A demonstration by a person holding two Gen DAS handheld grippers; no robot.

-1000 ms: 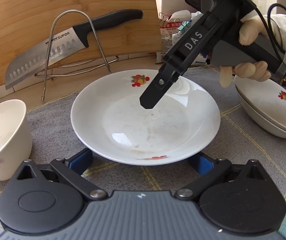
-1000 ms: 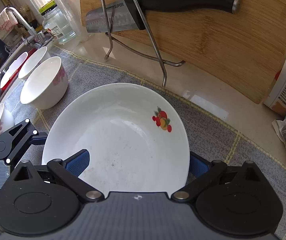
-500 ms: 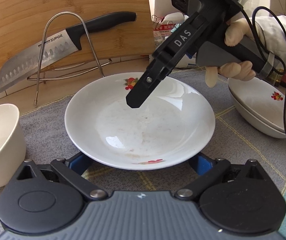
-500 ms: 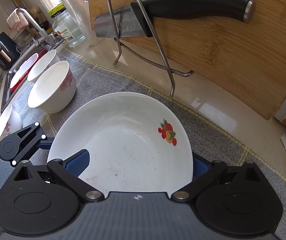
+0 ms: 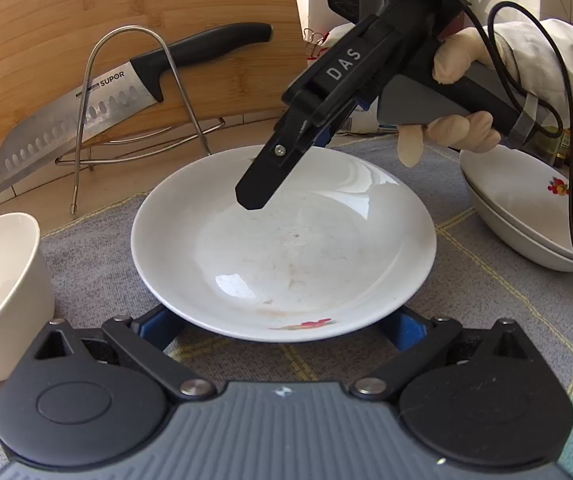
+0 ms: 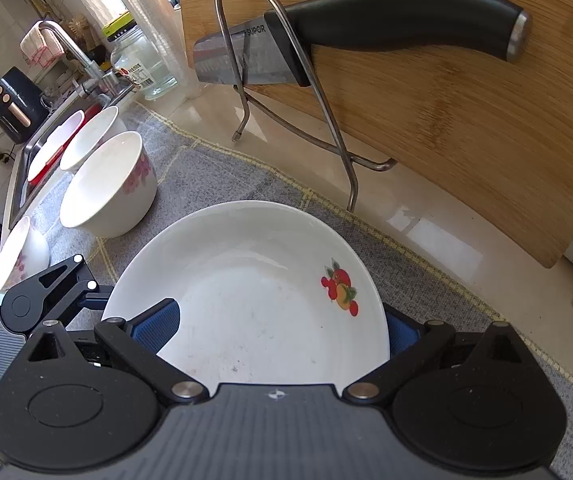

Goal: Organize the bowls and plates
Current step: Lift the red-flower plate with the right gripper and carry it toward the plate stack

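Left wrist view: we see our left gripper (image 5: 282,320) spread wide, its blue fingers under the white plate (image 5: 286,252) on the grey mat (image 5: 486,280). Our right gripper (image 6: 282,324), likewise wide, straddles the plate's rim at 12 o'clock.

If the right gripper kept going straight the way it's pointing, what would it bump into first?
Probably the white plate: the right gripper slants down over it, jaws open astride the far rim. Depth is unclear, so it may not be touching yet.
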